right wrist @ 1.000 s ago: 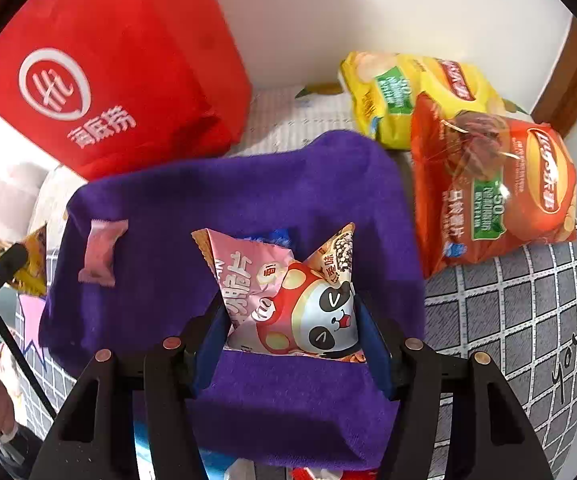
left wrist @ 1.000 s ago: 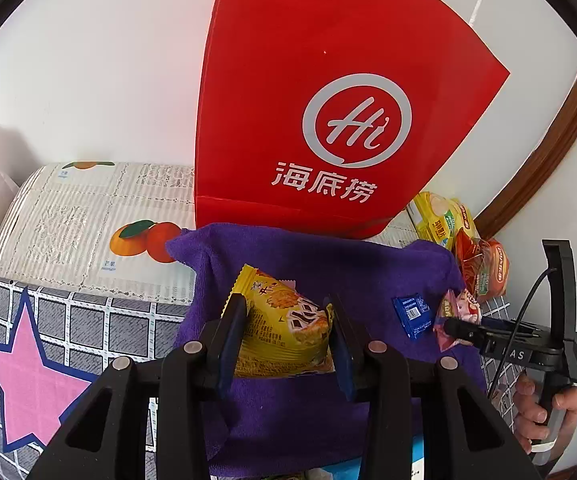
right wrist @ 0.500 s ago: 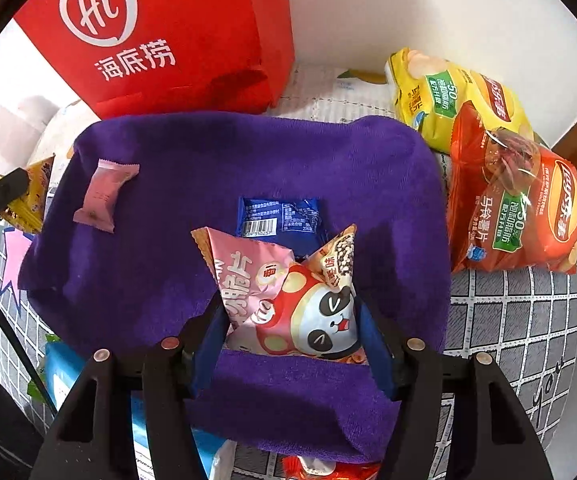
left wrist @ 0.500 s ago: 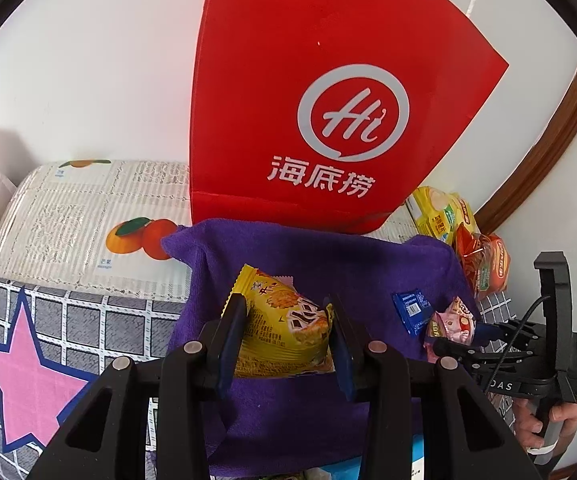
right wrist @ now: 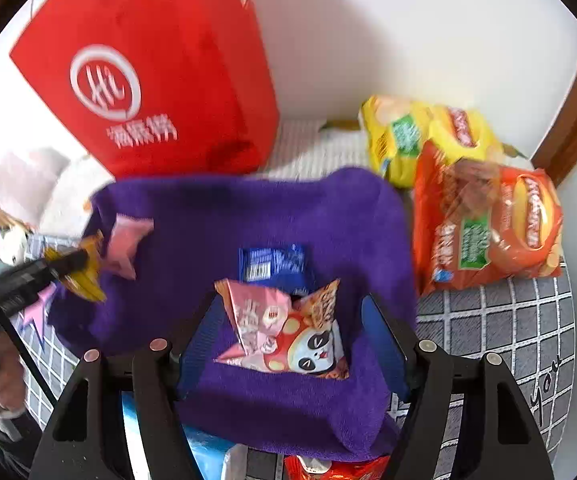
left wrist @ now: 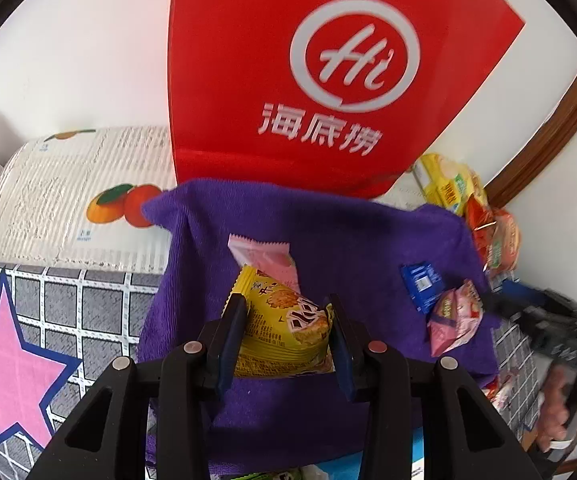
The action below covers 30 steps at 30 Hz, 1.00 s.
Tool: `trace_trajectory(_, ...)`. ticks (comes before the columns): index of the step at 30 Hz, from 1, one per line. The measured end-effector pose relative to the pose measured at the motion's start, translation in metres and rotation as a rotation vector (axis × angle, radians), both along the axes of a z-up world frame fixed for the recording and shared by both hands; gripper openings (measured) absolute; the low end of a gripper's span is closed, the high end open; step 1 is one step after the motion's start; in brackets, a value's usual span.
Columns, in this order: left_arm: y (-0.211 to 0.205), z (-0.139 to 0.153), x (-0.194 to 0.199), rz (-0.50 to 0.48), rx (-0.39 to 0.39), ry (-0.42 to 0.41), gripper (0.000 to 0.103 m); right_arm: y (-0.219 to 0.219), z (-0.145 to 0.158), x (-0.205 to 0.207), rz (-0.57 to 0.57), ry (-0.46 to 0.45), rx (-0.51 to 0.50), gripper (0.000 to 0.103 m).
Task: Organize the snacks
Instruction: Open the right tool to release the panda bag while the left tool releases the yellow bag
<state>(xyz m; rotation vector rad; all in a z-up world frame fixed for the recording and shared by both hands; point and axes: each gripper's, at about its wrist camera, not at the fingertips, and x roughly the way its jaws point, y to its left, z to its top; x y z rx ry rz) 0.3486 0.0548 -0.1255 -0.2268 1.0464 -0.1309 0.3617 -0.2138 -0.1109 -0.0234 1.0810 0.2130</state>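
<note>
Left wrist view has the yellow cracker packet (left wrist: 284, 332) clamped between the left gripper (left wrist: 284, 340) fingers, above the purple towel (left wrist: 328, 232). It looks light, air-puffed and crinkly, its contents likely brittle, so a gentle squeeze across the sealed middle suits it. Yellow film carries a biscuit picture and dark lettering. Just beyond it on the towel lies a pink wrapper (left wrist: 264, 254). Right gripper (right wrist: 292, 340) stands released around the panda snack packet (right wrist: 288, 336), which rests on the towel near a blue sachet (right wrist: 274, 264). Behind the towel stands a red paper bag (left wrist: 320, 68).
</note>
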Motion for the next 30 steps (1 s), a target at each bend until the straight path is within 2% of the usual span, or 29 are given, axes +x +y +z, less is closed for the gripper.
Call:
trace_trajectory(4, -0.002, -0.006, 0.001, 0.001, 0.016, 0.024, 0.038, -0.010, 0.013, -0.003, -0.029, -0.058, 0.010, 0.071)
trace_trajectory(10, -0.007, -0.009, 0.001, -0.005, 0.051, 0.033, 0.039, -0.018, 0.020, -0.002, -0.076, -0.086, 0.042, 0.071)
trace_trajectory(16, -0.015, -0.014, 0.004, -0.017, 0.074, 0.044, 0.040, -0.014, 0.028, -0.008, -0.114, -0.186, -0.050, 0.069)
trace_trajectory(23, -0.019, -0.009, 0.004, -0.030, 0.043, 0.026, 0.041, -0.014, 0.030, -0.006, -0.090, -0.144, 0.026, 0.067)
trace_trajectory(27, -0.017, 0.001, 0.001, -0.034, 0.043, -0.003, 0.050, -0.011, 0.032, -0.008, -0.088, -0.148, 0.021, 0.066)
trace_trajectory(30, -0.013, 0.010, -0.003, -0.032, 0.021, -0.038, 0.051, -0.010, 0.036, -0.011, -0.084, -0.161, 0.025, 0.066)
